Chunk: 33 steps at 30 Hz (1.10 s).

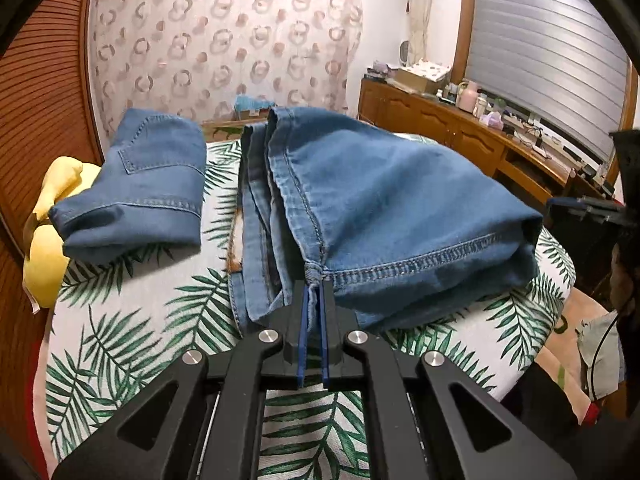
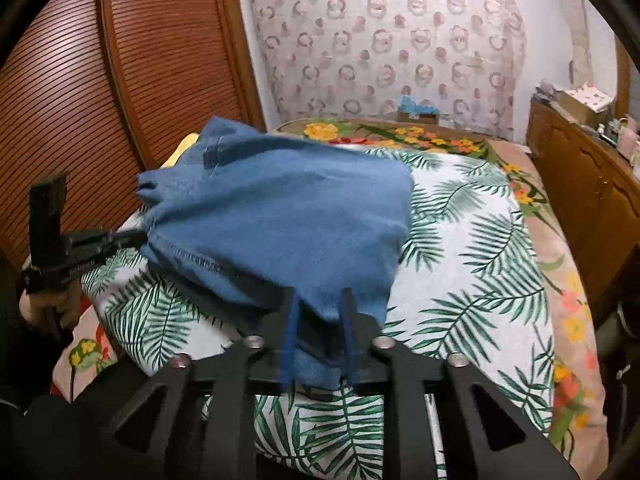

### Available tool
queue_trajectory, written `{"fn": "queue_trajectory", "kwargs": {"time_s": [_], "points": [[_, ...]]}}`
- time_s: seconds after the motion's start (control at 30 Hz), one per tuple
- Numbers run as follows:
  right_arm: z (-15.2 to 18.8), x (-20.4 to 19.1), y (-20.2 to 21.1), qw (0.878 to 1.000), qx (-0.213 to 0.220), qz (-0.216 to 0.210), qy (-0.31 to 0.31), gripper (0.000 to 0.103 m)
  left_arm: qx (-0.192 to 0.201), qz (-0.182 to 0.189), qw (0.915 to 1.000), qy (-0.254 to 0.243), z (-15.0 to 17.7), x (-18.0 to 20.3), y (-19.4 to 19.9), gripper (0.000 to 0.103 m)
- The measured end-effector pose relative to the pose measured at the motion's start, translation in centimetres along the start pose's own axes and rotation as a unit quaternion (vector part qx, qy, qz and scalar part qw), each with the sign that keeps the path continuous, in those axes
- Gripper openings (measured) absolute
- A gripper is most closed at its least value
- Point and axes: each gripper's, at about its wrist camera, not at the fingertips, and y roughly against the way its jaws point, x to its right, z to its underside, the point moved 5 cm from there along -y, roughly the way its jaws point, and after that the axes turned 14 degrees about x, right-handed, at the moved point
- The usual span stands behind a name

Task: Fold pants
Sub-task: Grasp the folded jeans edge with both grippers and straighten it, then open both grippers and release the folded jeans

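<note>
Denim pants (image 1: 392, 216) hem in both grippers' jaws

Hidden and unclear parts

The blue denim pants (image 2: 280, 216) are blurred in the right wrist view and cover the right gripper's (image 2: 320, 300) fingertips; the yellow soft toy (image 1: 52, 216) lies partly under a second folded blue denim garment (image 1: 148, 184).

Open bed (image 2: 472, 248) surface right of the pants (image 2: 280, 216); a folded pair (image 1: 140, 188) and yellow toy (image 1: 48, 240) block the left, wardrobe (image 2: 80, 100) behind, cabinet (image 2: 580, 184) bounding the right.
</note>
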Motion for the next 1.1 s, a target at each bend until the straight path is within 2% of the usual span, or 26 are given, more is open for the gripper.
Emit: {"fn": "queue_trajectory", "kwargs": {"time_s": [0.03,0.1,0.17,0.37,0.43,0.63,0.7,0.87,1.1], "points": [[-0.3,0.0,0.1,1.0,0.005,0.002,0.0,0.028,-0.002,0.0,1.0,0.0,0.1,0.1,-0.1,0.006],[-0.7,0.1,-0.3,1.0,0.012,0.01,0.004,0.039,-0.006,0.0,1.0,0.001,0.6,0.2,-0.2,0.006],[-0.6,0.2,-1.3,1.0,0.014,0.026,0.009,0.043,-0.008,0.0,1.0,0.003,0.7,0.4,-0.3,0.006],[1.1,1.1,-5.7,0.998,-0.007,0.059,-0.029,0.045,-0.014,-0.002,0.9999,0.002,0.9,0.5,-0.5,0.006],[1.5,1.3,-6.5,0.997,-0.01,0.055,-0.046,0.045,-0.015,-0.001,0.9999,0.0,1.0,0.7,-0.6,0.006],[2.8,1.1,-8.3,0.996,-0.028,0.086,-0.013,0.05,-0.02,-0.001,0.9998,-0.002,0.9,0.7,-0.8,0.006],[3.3,1.2,-8.9,0.995,-0.037,0.095,-0.008,0.057,-0.021,-0.002,0.9998,-0.002,0.9,0.8,-1.0,0.006],[4.0,1.8,-9.5,0.995,-0.036,0.089,-0.039,0.067,-0.024,-0.004,0.9997,-0.002,1.0,0.8,-1.2,0.006],[4.2,1.9,-9.4,0.995,-0.036,0.086,-0.033,0.069,-0.027,-0.005,0.9996,0.002,1.0,0.8,-1.6,0.006]]}}
